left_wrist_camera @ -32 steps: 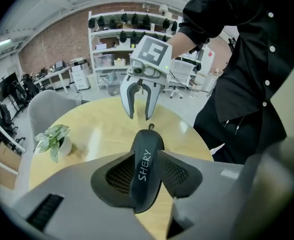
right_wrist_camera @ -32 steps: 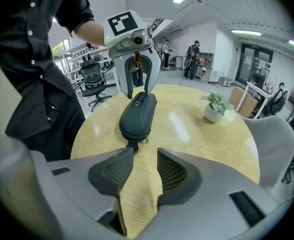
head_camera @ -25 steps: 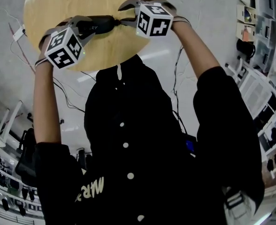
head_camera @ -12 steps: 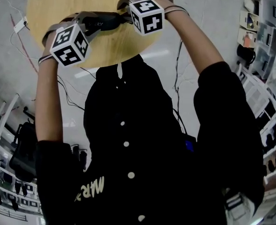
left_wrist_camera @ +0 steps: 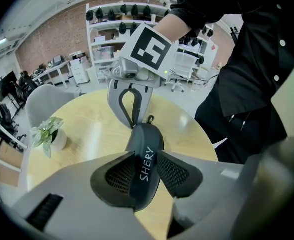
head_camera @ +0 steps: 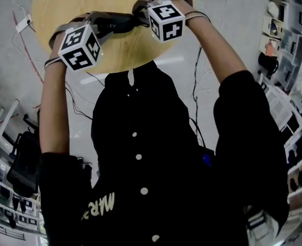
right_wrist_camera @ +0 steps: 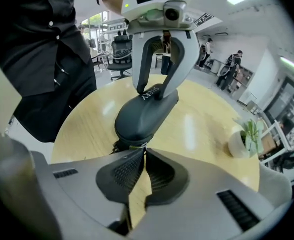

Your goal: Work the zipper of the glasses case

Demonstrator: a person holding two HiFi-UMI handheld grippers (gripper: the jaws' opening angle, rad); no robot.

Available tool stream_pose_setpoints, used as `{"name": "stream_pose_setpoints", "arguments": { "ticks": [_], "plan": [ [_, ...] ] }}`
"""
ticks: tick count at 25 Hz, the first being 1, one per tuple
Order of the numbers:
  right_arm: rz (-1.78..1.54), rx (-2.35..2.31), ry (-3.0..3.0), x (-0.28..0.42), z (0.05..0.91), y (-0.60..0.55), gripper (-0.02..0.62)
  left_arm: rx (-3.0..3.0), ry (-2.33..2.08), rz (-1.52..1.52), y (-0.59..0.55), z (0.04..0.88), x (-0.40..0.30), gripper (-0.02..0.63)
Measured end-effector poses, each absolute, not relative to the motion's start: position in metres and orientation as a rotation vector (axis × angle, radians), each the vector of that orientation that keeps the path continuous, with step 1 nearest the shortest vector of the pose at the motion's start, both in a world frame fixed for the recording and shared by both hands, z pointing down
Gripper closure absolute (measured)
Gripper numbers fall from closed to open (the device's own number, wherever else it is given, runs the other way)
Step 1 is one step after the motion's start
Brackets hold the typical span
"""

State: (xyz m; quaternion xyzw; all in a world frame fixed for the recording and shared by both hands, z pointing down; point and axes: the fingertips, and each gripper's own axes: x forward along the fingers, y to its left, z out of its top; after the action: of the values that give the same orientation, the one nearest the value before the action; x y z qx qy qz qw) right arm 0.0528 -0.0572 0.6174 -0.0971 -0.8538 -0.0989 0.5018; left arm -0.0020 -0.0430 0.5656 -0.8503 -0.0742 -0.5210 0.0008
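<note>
A black glasses case [left_wrist_camera: 146, 156] marked SHERY is held just above the round wooden table [left_wrist_camera: 87, 129]. My left gripper [left_wrist_camera: 146, 173] is shut on the case's body, one pad on each side. My right gripper [right_wrist_camera: 143, 153] has just been closing. Its fingertips now meet at the case's [right_wrist_camera: 144, 115] near end, pinching the small zipper pull [right_wrist_camera: 142, 147], which is largely hidden by the pads. In the head view the case [head_camera: 121, 22] spans between the left gripper [head_camera: 100, 27] and the right gripper [head_camera: 140, 18]. A small loop [left_wrist_camera: 150, 119] sticks out beside the right gripper's fingers [left_wrist_camera: 131, 115].
A small potted plant [left_wrist_camera: 49, 133] stands on the table's far side, also seen as a white pot [right_wrist_camera: 242, 138]. A pale chair [left_wrist_camera: 46, 98] is behind the table. Shelves line the room and cables [head_camera: 30, 50] lie on the floor. People [right_wrist_camera: 231, 64] stand far off.
The right gripper has rolled, its marker cube showing a different face, and it has dropped slightly at the case's end. The left gripper and the case have stayed put.
</note>
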Motion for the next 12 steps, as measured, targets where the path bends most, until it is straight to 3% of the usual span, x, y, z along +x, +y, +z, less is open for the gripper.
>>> {"name": "stream_pose_setpoints", "arguments": {
  "ticks": [12],
  "plan": [
    [-0.268,-0.159,-2.011,0.052,0.616,-0.053,0.591,-2.676,-0.218,-1.695,-0.041,0.566,-0.012,0.469]
  ]
}}
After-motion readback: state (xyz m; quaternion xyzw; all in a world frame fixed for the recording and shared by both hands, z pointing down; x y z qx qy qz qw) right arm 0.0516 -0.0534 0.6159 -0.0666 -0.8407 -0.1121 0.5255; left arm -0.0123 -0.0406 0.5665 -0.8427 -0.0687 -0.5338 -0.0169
